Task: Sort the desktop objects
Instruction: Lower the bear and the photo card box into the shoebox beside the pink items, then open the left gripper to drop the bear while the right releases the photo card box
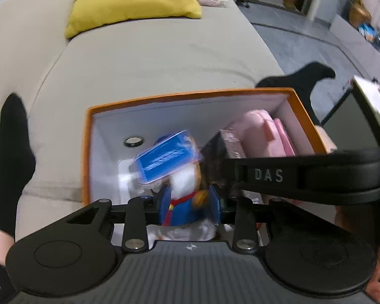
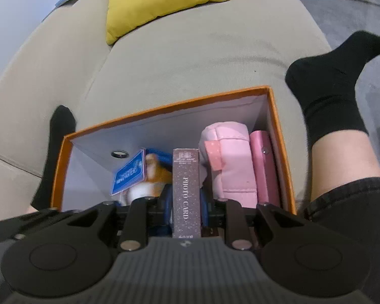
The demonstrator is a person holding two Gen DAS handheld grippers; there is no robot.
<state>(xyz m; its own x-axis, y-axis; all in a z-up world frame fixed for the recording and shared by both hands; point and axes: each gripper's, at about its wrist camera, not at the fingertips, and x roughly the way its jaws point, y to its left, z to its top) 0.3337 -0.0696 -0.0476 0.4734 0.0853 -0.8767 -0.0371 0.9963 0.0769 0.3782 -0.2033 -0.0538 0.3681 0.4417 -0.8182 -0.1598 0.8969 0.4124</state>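
An orange box [image 1: 195, 93] with a white inside sits on the beige sofa; it also shows in the right wrist view [image 2: 169, 105]. My left gripper [image 1: 188, 202] is shut on a plush toy [image 1: 187, 197] in blue clothes with a blue tag [image 1: 168, 160], held inside the box. My right gripper [image 2: 185, 210] is shut on a glittery "PHOTO CARD" box [image 2: 185, 190], held upright in the box beside the plush toy [image 2: 152, 177]. A pink pouch [image 2: 230, 167] and a pink case [image 2: 263, 167] stand at the box's right side.
A yellow cushion [image 2: 162, 0] lies at the back of the sofa [image 2: 190, 58]. The person's black-socked feet flank the box, one to its left [image 2: 55, 152] and one to its right [image 2: 334, 81]. A small metal ring [image 2: 119, 154] sits in the box wall. The right gripper's body [image 1: 304, 174] crosses the left wrist view.
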